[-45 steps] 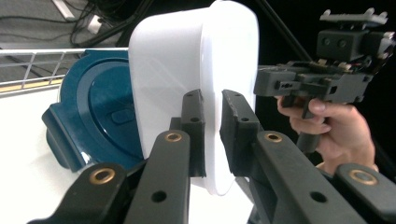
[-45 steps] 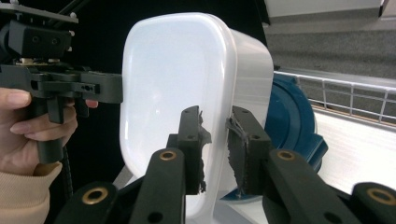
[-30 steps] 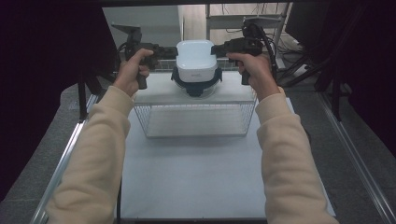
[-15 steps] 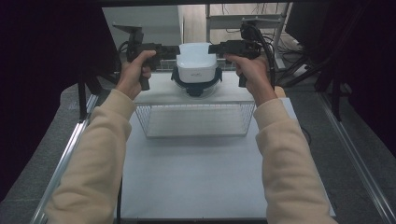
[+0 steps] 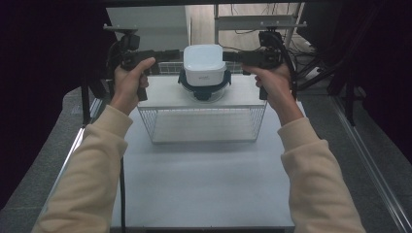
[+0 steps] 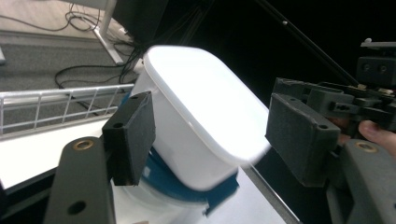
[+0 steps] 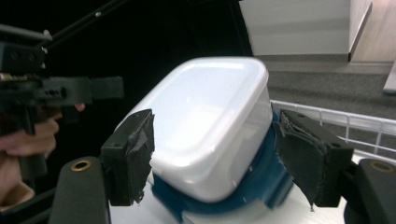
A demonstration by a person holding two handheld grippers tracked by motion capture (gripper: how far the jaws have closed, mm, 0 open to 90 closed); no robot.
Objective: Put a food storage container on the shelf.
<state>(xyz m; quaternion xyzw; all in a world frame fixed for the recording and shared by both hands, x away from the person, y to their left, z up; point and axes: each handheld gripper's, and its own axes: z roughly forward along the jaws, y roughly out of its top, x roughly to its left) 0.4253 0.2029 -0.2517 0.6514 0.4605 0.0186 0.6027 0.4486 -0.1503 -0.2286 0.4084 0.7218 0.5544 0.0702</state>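
A white container (image 5: 204, 65) stands upside down on its blue lid (image 5: 204, 91) on top of a white-topped wire rack (image 5: 163, 95). My left gripper (image 5: 172, 52) is just off its left side and my right gripper (image 5: 231, 57) just off its right side. Both sets of jaws have just been opening, and their pads are off the container. In the left gripper view the container (image 6: 201, 116) sits ahead of the open left gripper (image 6: 215, 135). In the right gripper view the container (image 7: 210, 121) sits ahead of the open right gripper (image 7: 219, 156).
The wire rack's mesh front (image 5: 204, 124) faces me across the pale table (image 5: 204, 179). A metal frame and cables (image 5: 257, 22) stand behind the rack. Dark grey floor (image 5: 369, 160) flanks the table.
Both grippers have opened and drawn sideways away from the container, left one leftward, right one rightward. The container stays on the rack.
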